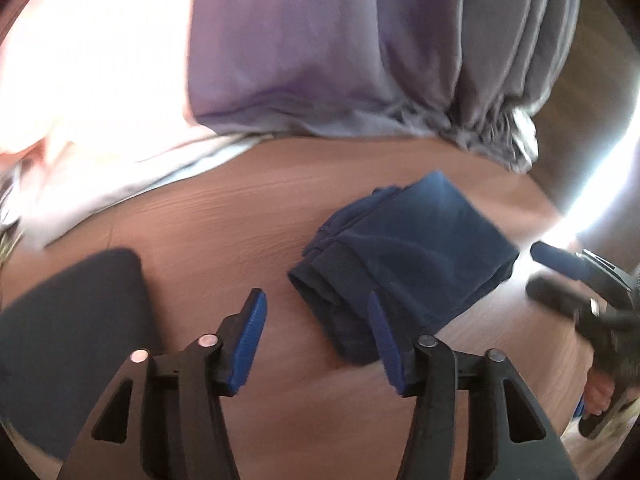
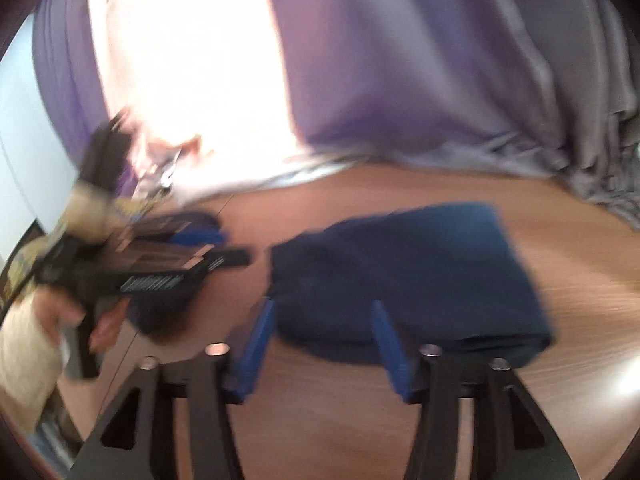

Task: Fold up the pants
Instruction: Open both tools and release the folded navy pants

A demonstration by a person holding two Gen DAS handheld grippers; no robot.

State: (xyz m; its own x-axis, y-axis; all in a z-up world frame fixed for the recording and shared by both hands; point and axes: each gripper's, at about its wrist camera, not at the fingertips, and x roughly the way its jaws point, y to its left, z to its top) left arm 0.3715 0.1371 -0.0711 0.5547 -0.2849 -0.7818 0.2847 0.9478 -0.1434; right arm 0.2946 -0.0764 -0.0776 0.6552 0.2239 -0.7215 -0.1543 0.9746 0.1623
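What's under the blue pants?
The folded navy pants lie flat on the brown wooden table, with bare wood showing all around them. Whether anything small is tucked beneath them or inside the folds cannot be seen, because the cloth covers it.

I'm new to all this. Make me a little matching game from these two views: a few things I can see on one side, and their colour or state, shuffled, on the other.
Things:
1. pants
2. table
3. curtain
4. left gripper

Colour or state:
A. purple, hanging behind the table
B. open, nothing between the blue pads
C. dark blue, folded into a small bundle
D. brown wood grain

Pairs: 1-C, 2-D, 3-A, 4-B
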